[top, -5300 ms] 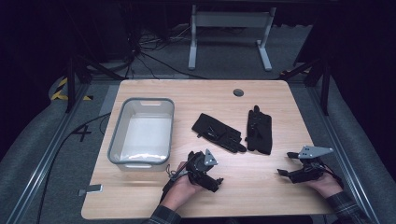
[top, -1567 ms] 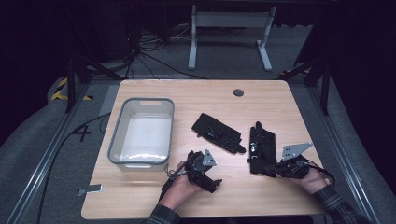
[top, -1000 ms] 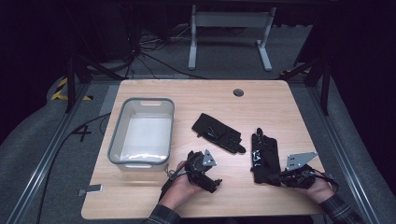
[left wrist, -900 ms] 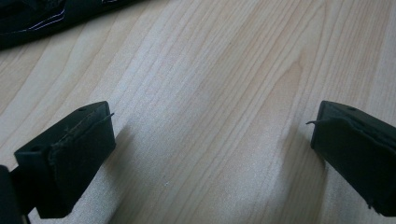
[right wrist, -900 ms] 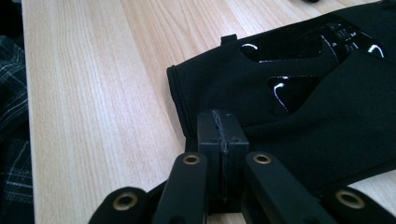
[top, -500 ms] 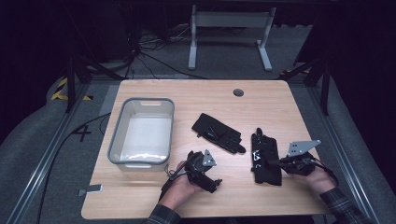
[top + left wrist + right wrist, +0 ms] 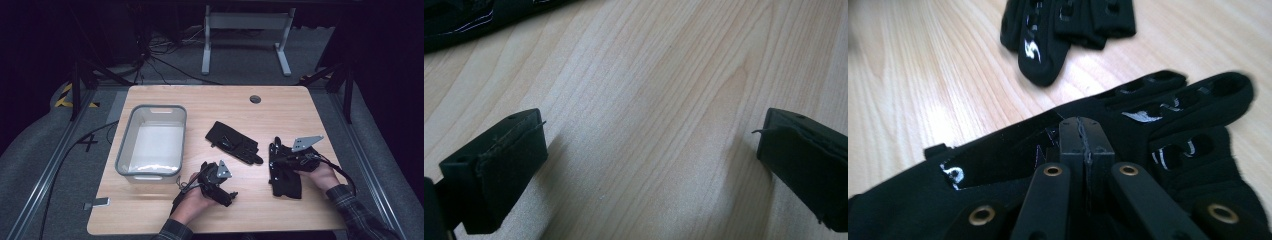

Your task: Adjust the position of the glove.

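Pale wood tabletop (image 7: 165, 215) in a dark room
Grey bin (image 7: 151, 141) sits left; right tongs (image 7: 1083, 131) clenched on near glove (image 7: 285, 172), left tongs (image 7: 649, 165) released

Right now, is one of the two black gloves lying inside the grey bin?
No, the grey bin holds nothing, and both gloves lie on the table beside it, one glove nearer the bin and the other glove under the right tongs.
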{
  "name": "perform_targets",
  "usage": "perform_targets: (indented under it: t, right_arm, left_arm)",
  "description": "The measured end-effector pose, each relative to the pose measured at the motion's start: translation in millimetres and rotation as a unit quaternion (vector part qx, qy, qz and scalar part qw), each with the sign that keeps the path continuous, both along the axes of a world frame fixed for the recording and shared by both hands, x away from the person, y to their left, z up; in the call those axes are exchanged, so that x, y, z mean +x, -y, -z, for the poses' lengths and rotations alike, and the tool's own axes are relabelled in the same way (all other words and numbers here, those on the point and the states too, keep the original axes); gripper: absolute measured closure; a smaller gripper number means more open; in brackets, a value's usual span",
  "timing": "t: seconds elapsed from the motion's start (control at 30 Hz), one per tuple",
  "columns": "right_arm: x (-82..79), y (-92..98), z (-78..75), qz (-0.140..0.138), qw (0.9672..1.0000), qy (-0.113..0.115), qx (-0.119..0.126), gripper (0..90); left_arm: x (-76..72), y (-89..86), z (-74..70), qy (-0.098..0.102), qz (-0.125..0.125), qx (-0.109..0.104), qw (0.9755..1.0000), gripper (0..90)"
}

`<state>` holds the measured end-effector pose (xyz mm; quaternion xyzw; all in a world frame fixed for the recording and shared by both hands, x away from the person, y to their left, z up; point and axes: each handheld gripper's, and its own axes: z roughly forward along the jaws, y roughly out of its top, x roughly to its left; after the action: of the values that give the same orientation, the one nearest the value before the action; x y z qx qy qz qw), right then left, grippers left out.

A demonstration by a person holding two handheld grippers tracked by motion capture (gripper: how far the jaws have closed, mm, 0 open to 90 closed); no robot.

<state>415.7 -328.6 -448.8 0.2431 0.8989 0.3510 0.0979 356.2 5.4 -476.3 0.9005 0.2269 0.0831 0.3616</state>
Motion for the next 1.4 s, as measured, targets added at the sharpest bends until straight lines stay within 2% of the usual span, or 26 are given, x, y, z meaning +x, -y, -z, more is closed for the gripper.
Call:
perform_targets:
  t: [0.13, 0.27, 0.57, 0.77, 1.0, 1.1, 1.17, 1.27, 1.33, 1.4]
  right_arm:
    - [-2.6, -1.1, 2.3, -0.008, 1.0, -0.003, -0.001, 89.8]
    - [-10.0, -1.1, 3.0, -0.027, 0.9996, -0.009, 0.003, 89.8]
    - [-28.7, 4.9, 3.2, -0.021, 0.9997, -0.008, 0.002, 89.8]
    - [-41.2, 6.2, 2.0, -0.009, 0.9999, -0.004, -0.009, 89.8]
    - [-46.7, 8.0, 1.5, -0.01, 0.9999, -0.002, -0.007, 89.5]
    - [-45.8, 10.5, -1.1, -0.009, 0.9999, -0.004, 0.013, 82.5]
    - [-45.8, 12.5, -3.4, -0.003, 0.9999, 0.002, 0.016, 74.1]
    - [-46.5, 16.6, -6.1, 0.005, 0.9998, 0.007, 0.021, 66.1]
    - [-48.7, 19.8, -7.4, 0.011, 0.9996, 0.013, 0.023, 59.0]
    - [-49.7, 24.4, -7.3, 0.018, 0.9995, 0.008, 0.024, 54.1]
  left_arm:
    - [-0.1, 0.0, 0.0, 0.0, 0.0, 0.0, 1.0, 0.0]
    - [-0.2, 0.0, 0.1, 0.0, -0.001, 0.0, 1.0, 0.0]
    - [-0.2, 0.0, 0.1, 0.0, -0.001, 0.0, 1.0, 0.0]
    - [-0.2, 0.0, 0.1, 0.0, -0.001, 0.0, 1.0, 0.0]
    - [-0.2, 0.0, 0.0, 0.0, -0.001, 0.0, 1.0, 0.0]
    - [-0.6, 0.2, -0.6, -0.003, -0.002, 0.003, 1.0, 0.0]
    - [-0.5, 0.5, -2.2, -0.007, -0.002, 0.012, 0.9999, 0.0]
    - [0.2, 1.9, -5.2, -0.009, -0.006, 0.022, 0.9997, 1.6]
    - [0.9, 1.4, -7.6, -0.011, -0.006, 0.022, 0.9997, 7.2]
    - [1.7, 1.4, -10.4, -0.006, -0.007, 0.024, 0.9997, 16.5]
